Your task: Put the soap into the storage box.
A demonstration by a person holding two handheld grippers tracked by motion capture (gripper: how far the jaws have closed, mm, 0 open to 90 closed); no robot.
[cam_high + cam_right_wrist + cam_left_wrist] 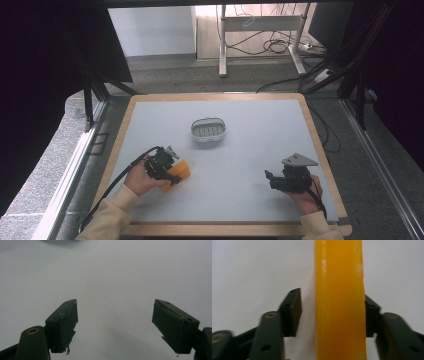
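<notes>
A light grey desk top with a pale wooden rim (pixel 306 107) is seen from above. An orange, rectangular, waxy-looking bar, probably soap (pixel 178 172), lies near the desk's left edge, towards the near-left corner. A small white oval plastic dish with a slotted floor (pixel 208 130) stands near the middle of the desk, farther from the person and to the right of the bar, well apart from it.

The left gripper (pixel 169 170), black and held in a person's hand, is placed over the orange bar. In the left gripper view the bar (pixel 339 302) runs straight away from the camera between the two black jaws, so its long axis lies along the gripper's line of sight and its narrow width is spanned. The right-hand pad (pixel 370 315) appears to touch the bar's side; a strip of desk is still seen between the left-hand pad (pixel 292 312) and the bar. The jaws are therefore judged partly closed around the bar but not yet clamped on it. No lift seems possible until that remaining gap is closed.

The right gripper (pixel 272 180) is held near the desk's right edge, towards the near-right corner, well apart from both bar and dish. In the right gripper view its jaws are spread wide with nothing but bare desk surface (pixel 112 277) between them. The left hand is by far the nearer to the bar.
</notes>
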